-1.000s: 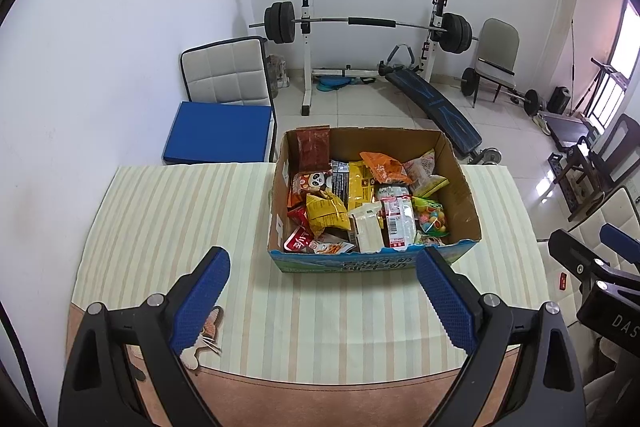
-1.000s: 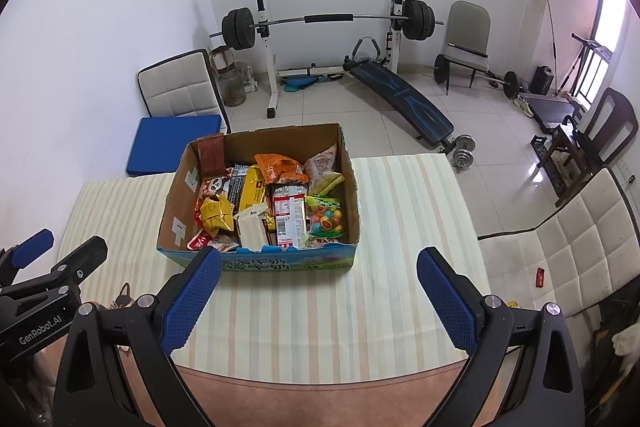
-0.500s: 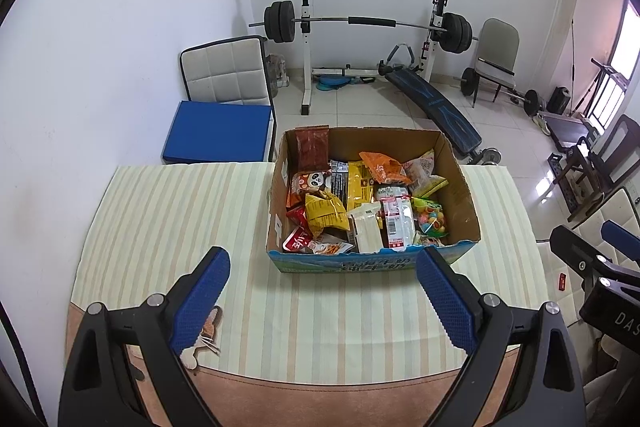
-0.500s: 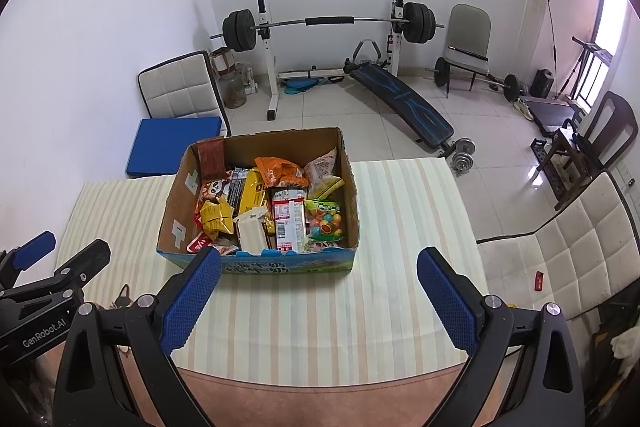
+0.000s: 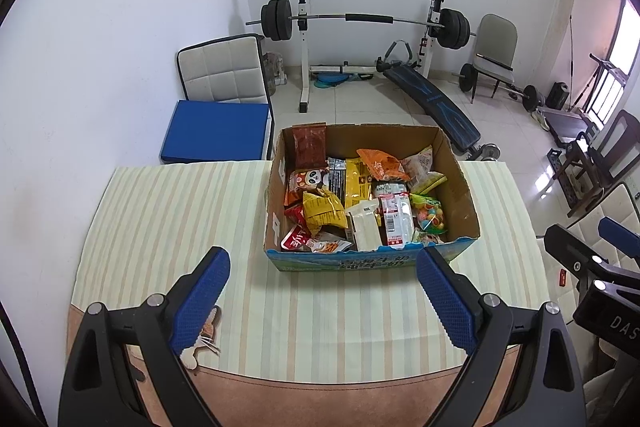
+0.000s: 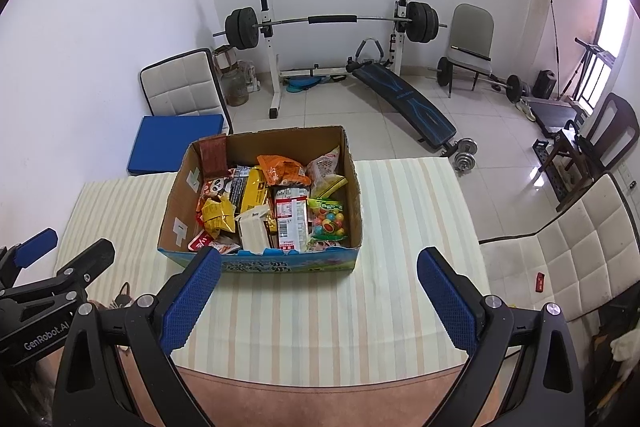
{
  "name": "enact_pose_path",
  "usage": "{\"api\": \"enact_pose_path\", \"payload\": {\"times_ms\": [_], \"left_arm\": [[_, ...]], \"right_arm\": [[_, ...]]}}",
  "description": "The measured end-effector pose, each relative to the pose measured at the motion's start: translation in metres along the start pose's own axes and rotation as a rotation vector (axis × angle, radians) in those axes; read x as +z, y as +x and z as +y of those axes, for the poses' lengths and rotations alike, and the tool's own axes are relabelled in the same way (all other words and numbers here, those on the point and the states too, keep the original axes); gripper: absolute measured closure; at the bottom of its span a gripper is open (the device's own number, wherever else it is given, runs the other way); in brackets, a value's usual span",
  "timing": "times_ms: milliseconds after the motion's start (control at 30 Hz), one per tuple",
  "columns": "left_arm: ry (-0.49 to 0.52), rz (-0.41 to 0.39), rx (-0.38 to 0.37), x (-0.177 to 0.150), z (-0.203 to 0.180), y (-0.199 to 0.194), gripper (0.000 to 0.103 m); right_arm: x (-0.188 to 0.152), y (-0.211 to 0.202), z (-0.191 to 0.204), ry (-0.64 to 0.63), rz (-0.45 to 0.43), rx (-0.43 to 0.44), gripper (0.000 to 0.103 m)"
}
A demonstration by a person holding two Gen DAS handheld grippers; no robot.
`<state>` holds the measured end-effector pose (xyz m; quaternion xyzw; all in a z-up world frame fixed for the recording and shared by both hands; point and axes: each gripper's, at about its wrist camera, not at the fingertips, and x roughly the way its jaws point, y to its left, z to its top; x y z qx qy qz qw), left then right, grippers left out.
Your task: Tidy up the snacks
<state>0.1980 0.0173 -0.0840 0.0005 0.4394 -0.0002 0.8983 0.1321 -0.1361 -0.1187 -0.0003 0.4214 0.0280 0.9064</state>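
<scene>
**Left wrist view: both claws released above the snack box**

Left wrist view gives me the cardboard box (image 5: 456, 179) of snack packets (image 5: 360, 203) on the striped tablecloth (image 5: 160, 211), ahead of my left gripper (image 5: 322, 293), whose 2 blue pads gape wide, gripping nothing. On the right wrist view, my right gripper (image 6: 318, 293) is likewise spread and unloaded, hovering short of the box's printed front wall (image 6: 256, 265). A barbell rack (image 6: 328, 23) stands behind.
</scene>
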Motion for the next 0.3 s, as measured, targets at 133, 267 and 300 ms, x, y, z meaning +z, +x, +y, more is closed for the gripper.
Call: {"api": "enact_pose_path", "payload": {"times_ms": [133, 267, 300], "left_arm": [[0.001, 0.001, -0.002, 0.0003, 0.0002, 0.0009, 0.007], [0.008, -0.007, -0.003, -0.0005, -0.0004, 0.0014, 0.007], [0.008, -0.009, -0.007, -0.0004, 0.0000, 0.0009, 0.007]], "right_arm": [[-0.0002, 0.0003, 0.0010, -0.005, 0.000, -0.002, 0.003], [-0.0002, 0.0000, 0.0012, -0.003, -0.002, -0.003, 0.003], [-0.0003, 0.0001, 0.0013, -0.002, -0.001, -0.002, 0.003]]}}
